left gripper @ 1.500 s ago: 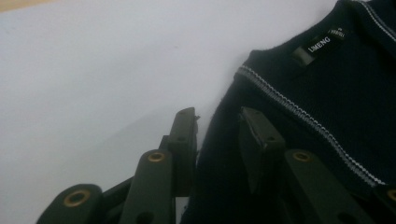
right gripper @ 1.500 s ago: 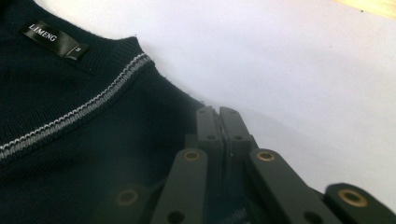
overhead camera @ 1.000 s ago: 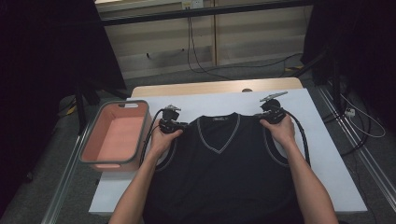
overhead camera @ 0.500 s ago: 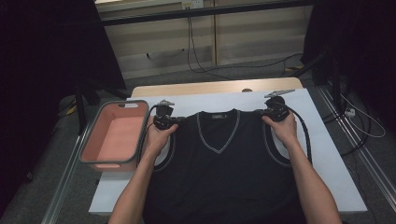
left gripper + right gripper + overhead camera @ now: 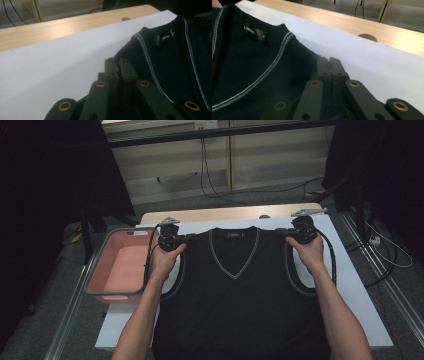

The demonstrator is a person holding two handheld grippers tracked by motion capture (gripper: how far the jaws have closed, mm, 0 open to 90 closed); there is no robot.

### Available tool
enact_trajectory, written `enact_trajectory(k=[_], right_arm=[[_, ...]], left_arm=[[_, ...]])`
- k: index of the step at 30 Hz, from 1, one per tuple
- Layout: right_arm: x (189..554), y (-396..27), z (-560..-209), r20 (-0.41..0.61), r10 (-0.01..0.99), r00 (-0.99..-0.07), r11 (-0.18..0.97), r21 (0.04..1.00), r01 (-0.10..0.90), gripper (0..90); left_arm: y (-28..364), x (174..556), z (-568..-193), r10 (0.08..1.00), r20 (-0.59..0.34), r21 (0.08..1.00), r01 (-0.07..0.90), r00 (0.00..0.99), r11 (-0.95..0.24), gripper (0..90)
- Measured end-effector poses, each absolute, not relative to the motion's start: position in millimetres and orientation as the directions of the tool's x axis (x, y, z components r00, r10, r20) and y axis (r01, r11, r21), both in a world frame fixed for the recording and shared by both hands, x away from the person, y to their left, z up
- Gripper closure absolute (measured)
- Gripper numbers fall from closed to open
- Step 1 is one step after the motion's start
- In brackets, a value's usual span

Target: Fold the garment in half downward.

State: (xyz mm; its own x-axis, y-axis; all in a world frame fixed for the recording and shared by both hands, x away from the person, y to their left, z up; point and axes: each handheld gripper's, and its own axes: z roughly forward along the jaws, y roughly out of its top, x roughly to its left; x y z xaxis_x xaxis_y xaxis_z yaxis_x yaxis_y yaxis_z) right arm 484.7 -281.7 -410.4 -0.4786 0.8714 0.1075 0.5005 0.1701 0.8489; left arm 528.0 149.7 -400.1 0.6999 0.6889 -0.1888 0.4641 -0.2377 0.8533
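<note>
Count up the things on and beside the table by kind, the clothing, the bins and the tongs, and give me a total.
Dark sleeveless vest: 1
Pink bin beside the table: 1
Tongs: 2, the left tongs and the right tongs, each shut on a shoulder of the vest
Total: 4

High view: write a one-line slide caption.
Both grippers, left gripper and right gripper, pinch the shoulders of a dark V-neck vest on the white table, beside a pink basket.
</note>
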Motion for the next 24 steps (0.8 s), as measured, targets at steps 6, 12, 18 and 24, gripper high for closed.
enact_trajectory(k=[6, 12, 18, 24], right_arm=[[483.9, -284.7, -397.5, 0.11, 0.868, -0.485, 0.156, 0.866, 0.476, 88.0], [484.6, -284.8, -385.4, 0.104, 0.865, -0.49, 0.153, 0.876, 0.457, 88.0], [485.5, -287.0, -374.8, 0.107, 0.866, -0.488, 0.138, 0.888, 0.439, 88.0], [487.2, -286.0, -360.9, 0.094, 0.866, -0.491, 0.137, 0.9, 0.414, 88.1]], left_arm=[[152.0, 530.4, -389.2, 0.682, -0.179, 0.867, 0.441, 0.709, -0.23, 85.9], [153.7, 530.9, -379.7, 0.676, -0.184, 0.877, 0.429, 0.714, -0.215, 85.9], [153.6, 531.3, -369.2, 0.674, -0.171, 0.888, 0.409, 0.718, -0.21, 86.0], [155.4, 534.1, -358.7, 0.674, -0.163, 0.899, 0.389, 0.721, -0.199, 86.1]])
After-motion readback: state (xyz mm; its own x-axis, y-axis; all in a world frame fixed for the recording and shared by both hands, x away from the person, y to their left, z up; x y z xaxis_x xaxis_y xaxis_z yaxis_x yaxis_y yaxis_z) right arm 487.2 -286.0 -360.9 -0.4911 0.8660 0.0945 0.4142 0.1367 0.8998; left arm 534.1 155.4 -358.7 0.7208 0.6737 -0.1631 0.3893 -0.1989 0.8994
